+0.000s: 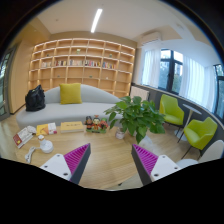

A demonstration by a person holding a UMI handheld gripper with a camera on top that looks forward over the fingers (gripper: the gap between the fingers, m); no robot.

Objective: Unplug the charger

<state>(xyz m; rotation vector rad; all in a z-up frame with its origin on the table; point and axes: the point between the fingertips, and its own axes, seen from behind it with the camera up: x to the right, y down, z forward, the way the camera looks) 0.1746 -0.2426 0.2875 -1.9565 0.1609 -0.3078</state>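
My gripper (110, 152) is open and empty, held above a light wooden table (108, 165). Its magenta pads (75, 158) stand wide apart with only bare tabletop between them. No charger or socket is plainly visible. A small white object (45, 148) lies on the table to the left of the left finger; I cannot tell what it is.
Beyond the fingers stand a potted green plant (135, 115), a yellow box (72, 127), small colourful items (97, 124) and books (25, 135). Behind are a grey sofa (75, 107) with a yellow cushion (70, 93) and black bag (36, 98), bookshelves (80, 65), and green chairs (200, 132) at the right.
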